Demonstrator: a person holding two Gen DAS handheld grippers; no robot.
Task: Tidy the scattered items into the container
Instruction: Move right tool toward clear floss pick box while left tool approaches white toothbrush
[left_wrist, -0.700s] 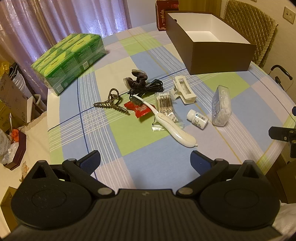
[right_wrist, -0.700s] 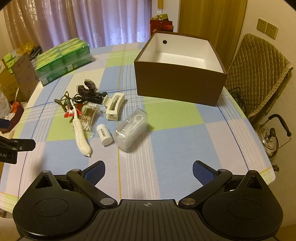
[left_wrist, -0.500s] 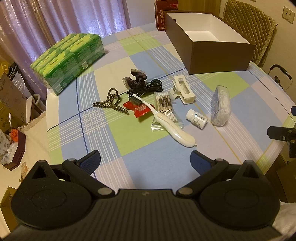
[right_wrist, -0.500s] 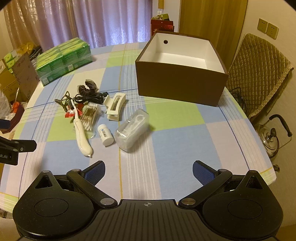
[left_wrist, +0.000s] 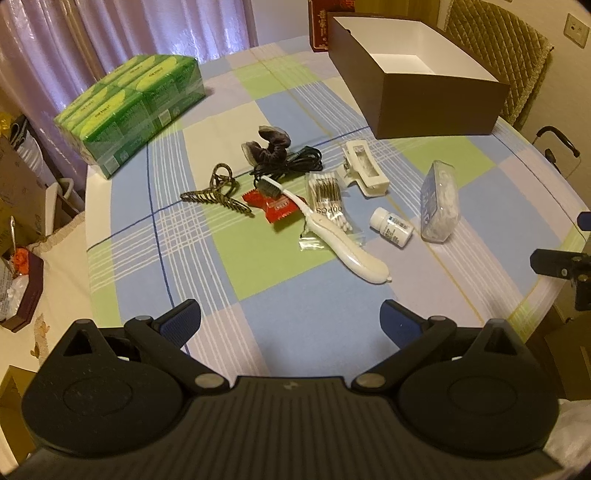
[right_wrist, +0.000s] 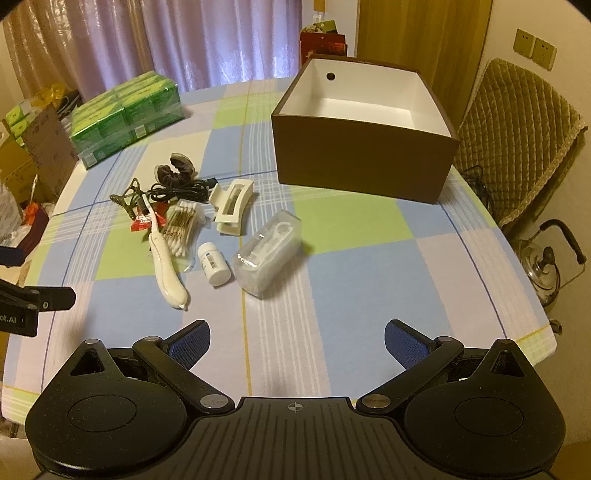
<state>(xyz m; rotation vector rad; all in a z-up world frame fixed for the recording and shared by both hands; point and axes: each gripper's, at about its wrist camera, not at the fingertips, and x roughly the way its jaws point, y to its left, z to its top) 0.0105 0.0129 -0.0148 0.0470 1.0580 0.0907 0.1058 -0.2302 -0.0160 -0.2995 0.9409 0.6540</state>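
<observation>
A brown box (right_wrist: 364, 162) with a white, empty inside stands at the table's far right (left_wrist: 436, 99). Scattered before it lie a white toothbrush (left_wrist: 343, 243), a cotton-swab bag (left_wrist: 327, 195), a red wrapper (left_wrist: 275, 206), a bronze hair claw (left_wrist: 218, 194), a dark scrunchie (left_wrist: 267, 147) with a black cable (left_wrist: 295, 164), a white hair clip (left_wrist: 364, 171), a small white bottle (left_wrist: 391, 230) and a clear plastic case (left_wrist: 439, 203). My left gripper (left_wrist: 290, 317) hovers open near the table's front, short of the toothbrush. My right gripper (right_wrist: 297, 339) is open too, nearest the clear case (right_wrist: 267, 253) and bottle (right_wrist: 214, 263).
A green shrink-wrapped pack of boxes (left_wrist: 136, 107) sits at the far left of the checked tablecloth (left_wrist: 288, 314). A quilted chair (right_wrist: 517, 136) and a kettle (right_wrist: 546, 266) stand beyond the table's right edge. Cardboard boxes (right_wrist: 33, 147) crowd the floor on the left.
Both grippers have drifted very slightly; the items sit marginally lower in the right wrist view. Nothing on the table has moved and both grippers stay open.
</observation>
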